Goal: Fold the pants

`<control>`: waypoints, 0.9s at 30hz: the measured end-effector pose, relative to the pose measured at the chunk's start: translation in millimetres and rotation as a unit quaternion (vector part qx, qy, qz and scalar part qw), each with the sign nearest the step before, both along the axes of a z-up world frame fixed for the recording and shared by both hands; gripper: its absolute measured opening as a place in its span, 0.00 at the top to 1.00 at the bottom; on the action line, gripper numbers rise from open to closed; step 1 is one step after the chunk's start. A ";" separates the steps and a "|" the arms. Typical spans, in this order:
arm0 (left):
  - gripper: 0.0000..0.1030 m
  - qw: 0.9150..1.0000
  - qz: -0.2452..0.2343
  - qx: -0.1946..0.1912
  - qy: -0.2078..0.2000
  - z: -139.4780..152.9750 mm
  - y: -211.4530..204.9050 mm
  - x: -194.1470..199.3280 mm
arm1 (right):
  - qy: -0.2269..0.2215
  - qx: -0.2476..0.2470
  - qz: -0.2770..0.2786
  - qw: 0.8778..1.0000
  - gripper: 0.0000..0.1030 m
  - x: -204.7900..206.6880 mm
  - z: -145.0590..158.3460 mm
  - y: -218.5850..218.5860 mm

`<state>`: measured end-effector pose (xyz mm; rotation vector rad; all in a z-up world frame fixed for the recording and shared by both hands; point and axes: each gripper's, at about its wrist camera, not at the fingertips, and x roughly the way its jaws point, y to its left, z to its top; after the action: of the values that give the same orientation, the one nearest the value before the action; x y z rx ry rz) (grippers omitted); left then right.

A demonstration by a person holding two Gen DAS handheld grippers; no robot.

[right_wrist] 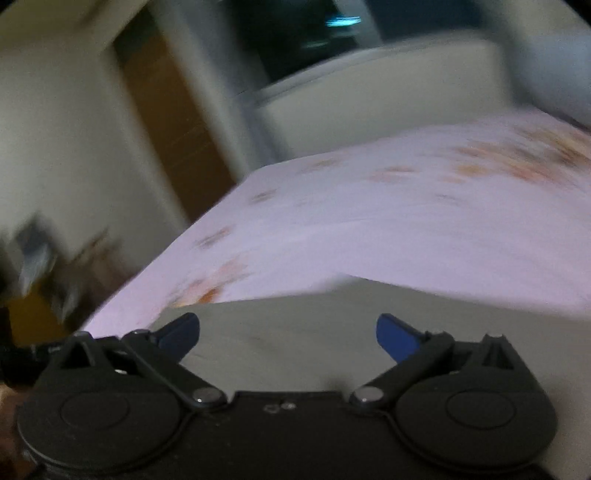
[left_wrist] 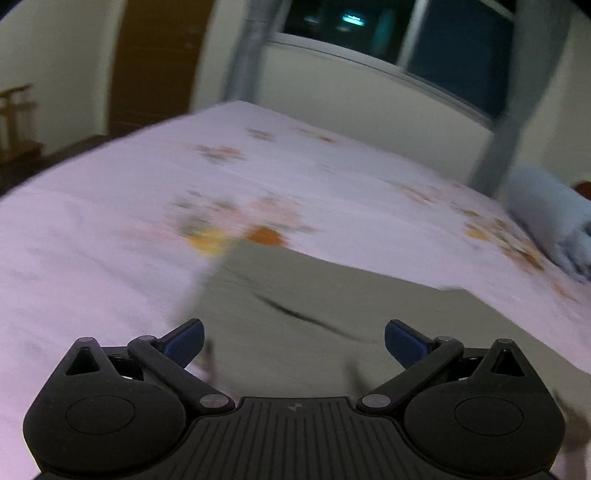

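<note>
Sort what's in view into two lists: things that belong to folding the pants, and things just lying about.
Belongs to the job:
- olive-grey pants, lying flat on the bed
- left gripper, open
- right gripper, open

Just lying about:
- floral bedsheet
- light blue bundle of cloth
- wooden door
- window

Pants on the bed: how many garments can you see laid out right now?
1. The grey-green pants lie flat on the floral sheet, just ahead of both open grippers. A pale blue bundle at the sheet's right edge is too blurred to identify; it may be another garment.
</note>
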<state>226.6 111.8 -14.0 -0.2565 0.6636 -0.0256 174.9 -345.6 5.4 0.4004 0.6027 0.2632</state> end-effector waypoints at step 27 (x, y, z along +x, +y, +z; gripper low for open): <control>0.17 0.999 0.011 -0.022 0.044 -36.0 -49.8 -57.5 | 0.129 0.310 -0.134 0.932 0.71 -61.0 -102.9 -109.9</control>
<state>169.1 62.0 -50.0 -0.3085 0.7474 -0.0072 114.0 -455.5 -97.5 1.1351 0.7072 0.1317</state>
